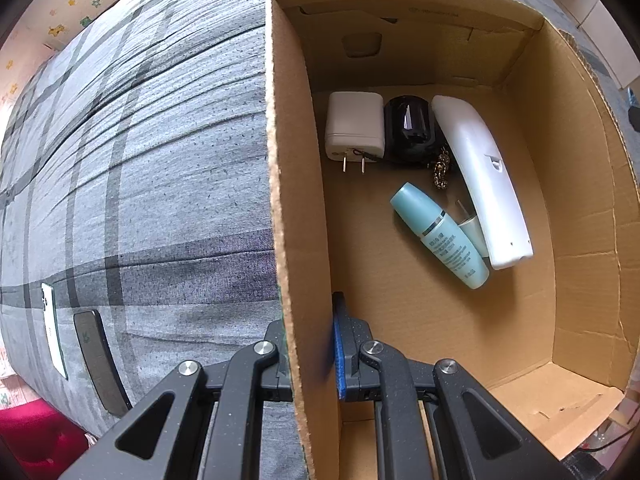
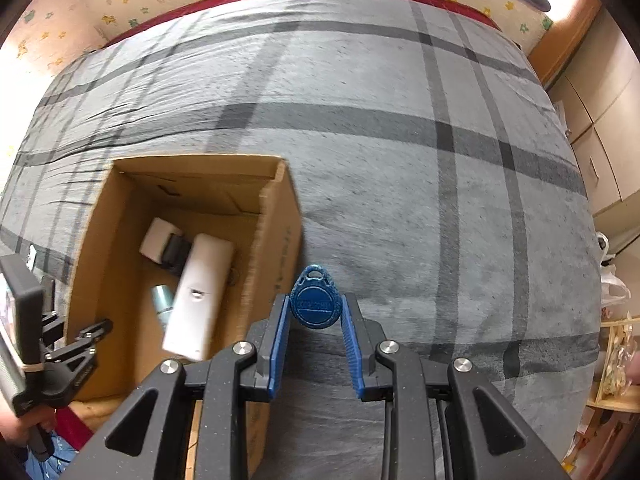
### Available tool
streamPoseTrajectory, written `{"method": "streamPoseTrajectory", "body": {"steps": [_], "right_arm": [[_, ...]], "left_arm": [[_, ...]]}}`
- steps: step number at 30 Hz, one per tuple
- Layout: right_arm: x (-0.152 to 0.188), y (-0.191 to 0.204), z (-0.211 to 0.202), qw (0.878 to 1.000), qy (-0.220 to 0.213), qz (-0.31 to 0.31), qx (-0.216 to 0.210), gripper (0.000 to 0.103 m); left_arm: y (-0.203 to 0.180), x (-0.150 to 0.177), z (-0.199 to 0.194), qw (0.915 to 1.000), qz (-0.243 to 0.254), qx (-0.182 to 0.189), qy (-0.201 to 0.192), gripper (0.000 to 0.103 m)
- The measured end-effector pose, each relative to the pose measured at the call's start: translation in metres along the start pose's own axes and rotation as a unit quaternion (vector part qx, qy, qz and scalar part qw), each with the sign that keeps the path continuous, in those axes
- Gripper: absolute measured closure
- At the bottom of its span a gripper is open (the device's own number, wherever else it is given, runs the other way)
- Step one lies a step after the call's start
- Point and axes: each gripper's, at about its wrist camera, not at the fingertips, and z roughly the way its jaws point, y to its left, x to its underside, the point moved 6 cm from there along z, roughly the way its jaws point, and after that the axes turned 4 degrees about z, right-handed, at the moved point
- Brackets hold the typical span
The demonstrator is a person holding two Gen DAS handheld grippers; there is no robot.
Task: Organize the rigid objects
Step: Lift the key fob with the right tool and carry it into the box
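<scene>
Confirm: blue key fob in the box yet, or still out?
Out. The blue key fob is pinched between the right gripper pads above the grey bedspread, right of the cardboard box wall.

The cardboard box [image 1: 580, 208] contains two white chargers [image 1: 354, 126], one teal bottle [image 1: 440, 236] and one white remote [image 1: 484, 176]. One blue key fob [image 2: 317, 300] and two phones [image 1: 54, 328] are outside it.

A home bedroom: a bed [image 2: 400, 140] under a grey plaid cover fills both views. Behind the bed, wallpaper [image 2: 120, 0] printed with small cartoon animals and stars lines the wall, and beige cabinet doors [image 2: 600, 152] stand to the bed's right.
</scene>
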Motion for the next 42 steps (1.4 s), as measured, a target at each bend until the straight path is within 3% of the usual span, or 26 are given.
{"method": "streamPoseTrajectory", "body": {"steps": [10,22,42], "right_arm": [[0.000,0.051,-0.008,0.999,0.003,-0.041,-0.027,0.076],[0.007,0.104,0.016,0.995,0.026,-0.081,-0.051,0.076],[0.020,0.133,0.077,0.992,0.072,-0.090,-0.060,0.076]], "left_arm": [[0.000,0.000,-0.001,1.0000,-0.004,0.006,-0.002,0.090],[0.005,0.001,-0.001,0.9999,-0.003,0.013,-0.004,0.090],[0.011,0.002,-0.002,0.9996,-0.006,0.026,-0.006,0.090]]}}
